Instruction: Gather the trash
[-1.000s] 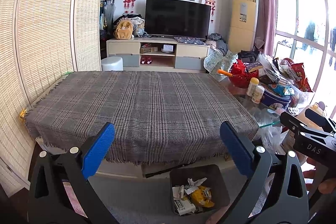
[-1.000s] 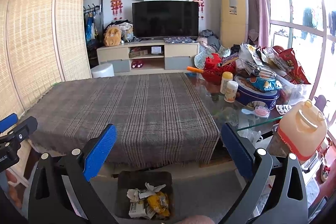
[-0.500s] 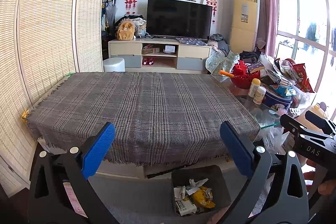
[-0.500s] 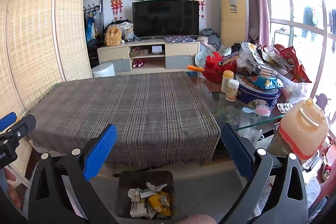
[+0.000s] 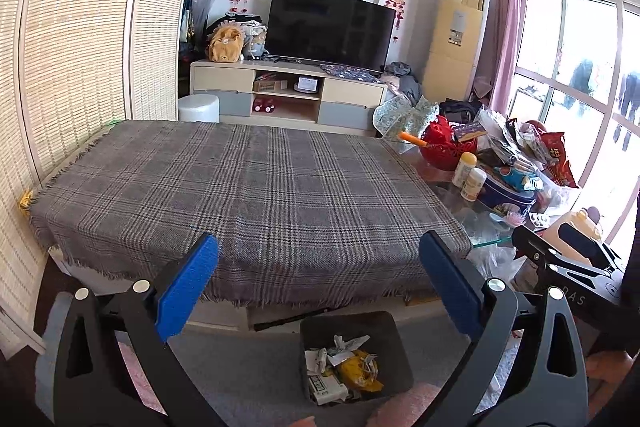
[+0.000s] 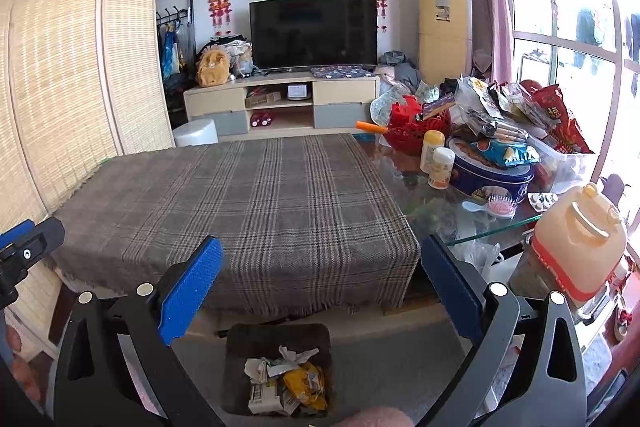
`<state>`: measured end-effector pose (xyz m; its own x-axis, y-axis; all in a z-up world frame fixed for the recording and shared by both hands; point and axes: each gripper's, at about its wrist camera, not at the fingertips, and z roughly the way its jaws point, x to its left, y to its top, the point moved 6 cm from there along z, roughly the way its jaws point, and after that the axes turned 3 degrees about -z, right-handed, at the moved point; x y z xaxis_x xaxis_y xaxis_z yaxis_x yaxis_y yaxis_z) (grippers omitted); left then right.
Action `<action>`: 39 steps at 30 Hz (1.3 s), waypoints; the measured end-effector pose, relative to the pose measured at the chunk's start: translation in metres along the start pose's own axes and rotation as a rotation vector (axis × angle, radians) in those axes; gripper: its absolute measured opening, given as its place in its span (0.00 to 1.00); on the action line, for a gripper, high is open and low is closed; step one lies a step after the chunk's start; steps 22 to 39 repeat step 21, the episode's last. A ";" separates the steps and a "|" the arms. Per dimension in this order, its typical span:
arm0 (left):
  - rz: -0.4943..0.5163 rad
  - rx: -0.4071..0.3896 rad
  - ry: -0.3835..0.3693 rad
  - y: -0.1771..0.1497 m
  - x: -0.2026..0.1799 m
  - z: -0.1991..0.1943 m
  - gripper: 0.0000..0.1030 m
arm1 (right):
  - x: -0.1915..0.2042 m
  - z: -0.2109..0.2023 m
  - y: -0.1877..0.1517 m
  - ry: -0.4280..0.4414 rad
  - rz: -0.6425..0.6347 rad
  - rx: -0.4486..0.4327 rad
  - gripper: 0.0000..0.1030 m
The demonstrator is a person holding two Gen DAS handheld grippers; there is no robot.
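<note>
Trash [image 5: 344, 367] lies in a dark bin [image 5: 386, 327] on the floor, just in front of the worktop [image 5: 248, 187] with its grey plaid cloth: crumpled paper, a yellow wrapper and a small white box. The left gripper [image 5: 318, 287] and the right gripper [image 6: 320, 287] both hang above the bin with their blue pads spread wide and nothing between them. At the right end of the worktop stand a blue tin [image 6: 492, 175] and two small bottles [image 6: 436, 159], near an orange jug [image 6: 576, 247].
</note>
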<state>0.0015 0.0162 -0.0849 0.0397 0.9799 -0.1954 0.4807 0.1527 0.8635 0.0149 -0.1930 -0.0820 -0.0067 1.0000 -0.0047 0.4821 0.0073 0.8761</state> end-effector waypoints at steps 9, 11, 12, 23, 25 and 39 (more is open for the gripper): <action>0.018 -0.031 0.008 0.000 -0.001 -0.002 0.92 | 0.002 0.004 -0.003 0.004 -0.004 0.014 0.97; 0.023 -0.032 0.018 0.000 0.000 -0.002 0.92 | 0.002 0.003 -0.002 0.003 -0.005 0.013 0.97; 0.024 -0.032 0.026 0.000 0.001 -0.002 0.92 | 0.002 0.003 -0.002 0.003 -0.003 0.011 0.97; 0.054 -0.015 0.092 0.000 0.004 0.002 0.92 | 0.002 0.002 -0.002 0.003 -0.004 0.014 0.97; 0.054 -0.015 0.092 0.000 0.004 0.002 0.92 | 0.002 0.002 -0.002 0.003 -0.004 0.014 0.97; 0.054 -0.015 0.092 0.000 0.004 0.002 0.92 | 0.002 0.002 -0.002 0.003 -0.004 0.014 0.97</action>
